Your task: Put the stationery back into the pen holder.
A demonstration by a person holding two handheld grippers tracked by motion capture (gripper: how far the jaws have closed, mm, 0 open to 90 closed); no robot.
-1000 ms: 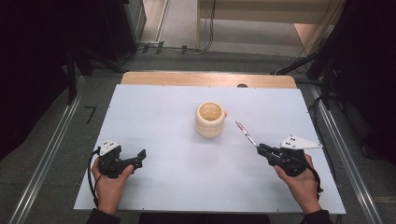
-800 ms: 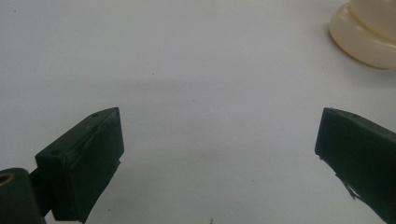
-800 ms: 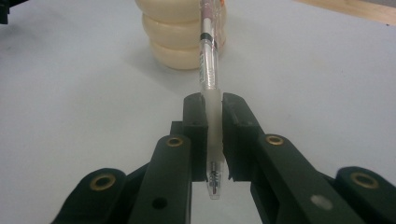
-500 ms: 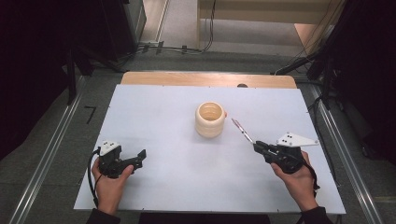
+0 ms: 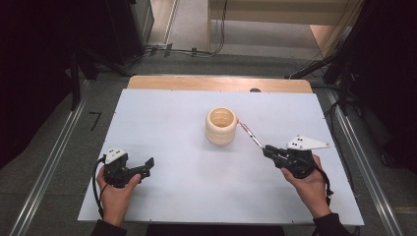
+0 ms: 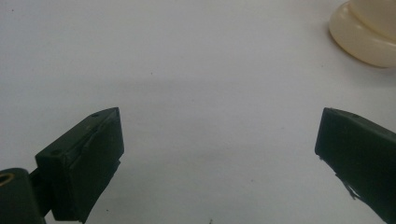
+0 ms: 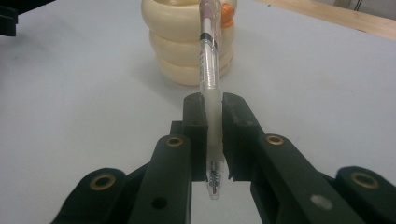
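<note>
A cream ribbed cup stands upright near the middle of the white table; the right gripper view shows the cup straight ahead. My right gripper is shut on a clear pen with an orange cap end that reaches toward the cup's right rim. In the right gripper view the pen runs up between the black jaws, its tip near the bottom. My left gripper stands open at the table's front left, nothing between its jaws. The cup's base shows at the left gripper view's top right.
A wooden strip borders the table's far edge. Metal rails run along both sides. Cables lie on the floor beyond the table, and dark equipment stands at the far left and right.
My right gripper has moved with the pen toward the cup, so the pen's far end now reaches the cup's right rim. The left gripper has stayed put.
</note>
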